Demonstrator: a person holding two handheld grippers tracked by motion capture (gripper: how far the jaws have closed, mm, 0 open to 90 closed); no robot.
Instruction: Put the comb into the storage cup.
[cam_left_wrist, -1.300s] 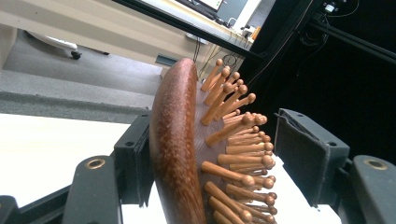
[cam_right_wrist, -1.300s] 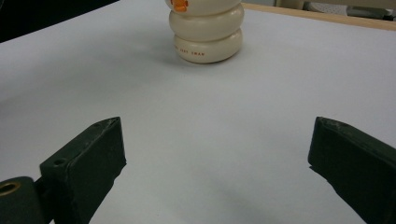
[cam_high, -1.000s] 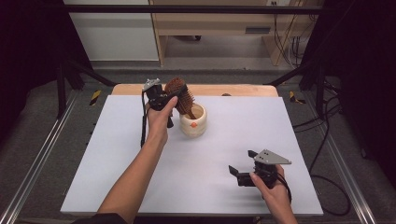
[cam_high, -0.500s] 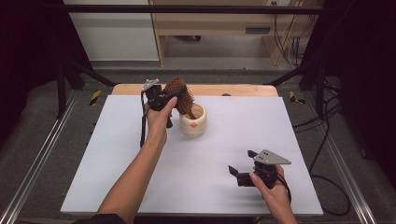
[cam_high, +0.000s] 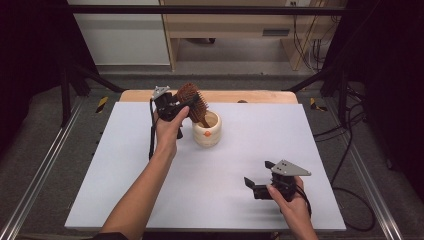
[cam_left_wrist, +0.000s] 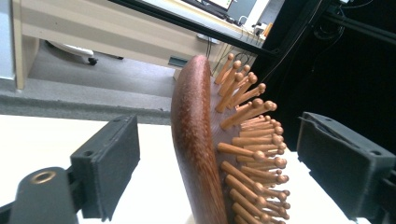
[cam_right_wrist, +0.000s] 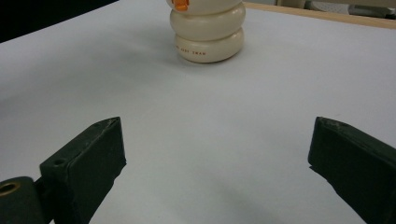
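A brown wooden hairbrush (cam_high: 192, 100) stands tilted with its handle down in a cream ringed cup (cam_high: 207, 131) at the back middle of the table. My left gripper (cam_high: 186, 104) is at the brush head. In the left gripper view the brush (cam_left_wrist: 198, 140) stands between the jaws with a gap on each side, the pins facing the right jaw. The jaws have just been opening, and the left gripper (cam_left_wrist: 217, 140) is open. My right gripper (cam_high: 257, 174) rests open near the front right, pointing at the cup (cam_right_wrist: 208, 32), with nothing inside the right gripper (cam_right_wrist: 217, 135).
The white table top (cam_high: 125, 175) has a wooden strip along its far edge (cam_high: 260, 96). Black frame rails run along both sides, and a desk and cables stand beyond the table. An orange mark (cam_high: 206, 133) shows on the cup's front.
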